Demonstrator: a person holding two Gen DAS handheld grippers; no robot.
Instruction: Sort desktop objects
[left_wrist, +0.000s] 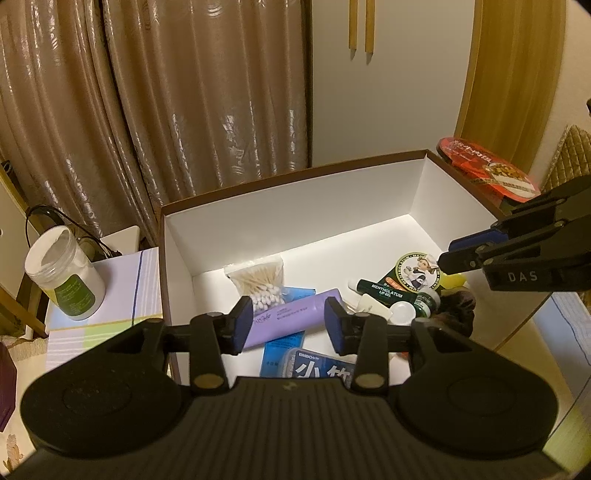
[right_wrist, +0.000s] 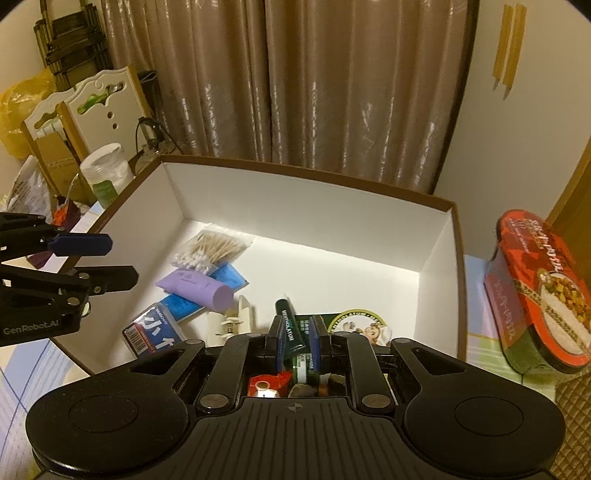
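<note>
A white cardboard box with a brown rim (left_wrist: 295, 173) holds the sorted items. Inside lie a bag of cotton swabs (left_wrist: 258, 284), a purple tube (left_wrist: 295, 314), a blue packet (left_wrist: 277, 354), a blue pack with white characters (left_wrist: 321, 367), a green lip gel tube (left_wrist: 388, 291), a small green bottle (left_wrist: 426, 302) and a round card (left_wrist: 417, 273). My left gripper (left_wrist: 290, 319) hangs open over the purple tube, its pads clear of it. My right gripper (right_wrist: 296, 322) is shut and holds nothing, hovering above the lip gel tube (right_wrist: 290, 326) at the box's near right.
A white jar with a green label (left_wrist: 66, 280) stands on a pastel striped pad (left_wrist: 122, 295) left of the box. A red instant-noodle bowl (right_wrist: 543, 291) sits right of the box. Brown curtains (left_wrist: 184, 92) hang behind. The box's far half (right_wrist: 332, 258) has bare floor.
</note>
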